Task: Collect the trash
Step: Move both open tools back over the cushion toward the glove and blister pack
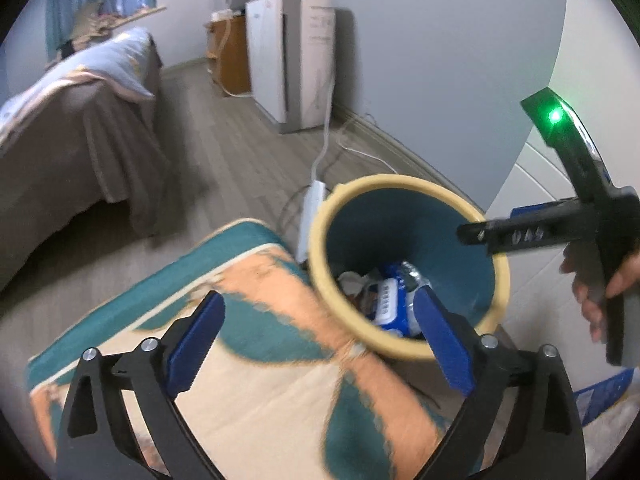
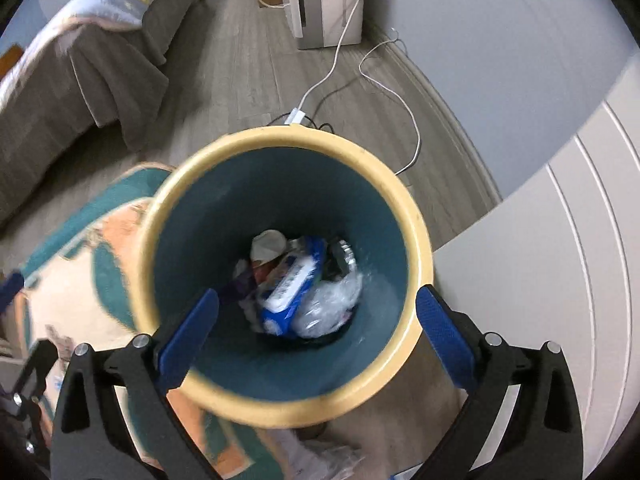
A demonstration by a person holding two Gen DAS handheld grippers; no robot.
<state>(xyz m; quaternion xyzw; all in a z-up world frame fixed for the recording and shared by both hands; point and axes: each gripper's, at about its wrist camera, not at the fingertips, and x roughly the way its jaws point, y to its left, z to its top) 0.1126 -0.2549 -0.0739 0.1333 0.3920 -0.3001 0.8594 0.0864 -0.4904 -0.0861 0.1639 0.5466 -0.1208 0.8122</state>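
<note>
Trash point(image 2: 298, 284) heaped at the bottom of the teal bin point(image 2: 416, 216), on the floor between patterned rug point(image 1: 256, 360) and white door point(image 2: 560, 264). Blue-and-white wrapper point(image 2: 291, 286), crinkled clear plastic point(image 2: 334, 306); remaining scraps too blurred to name. Right tool point(image 2: 316, 324) spread wide above the bin mouth, holding nothing. Left tool point(image 1: 320, 340) spread, empty, over the rug's edge. More plastic cut off by the lower frame edge.

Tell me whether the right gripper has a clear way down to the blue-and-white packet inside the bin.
Probably yes. The right gripper hangs open directly over the bin's mouth, and the blue-and-white packet lies uncovered on top of the trash at the bottom. Depth is the only doubt.
</note>
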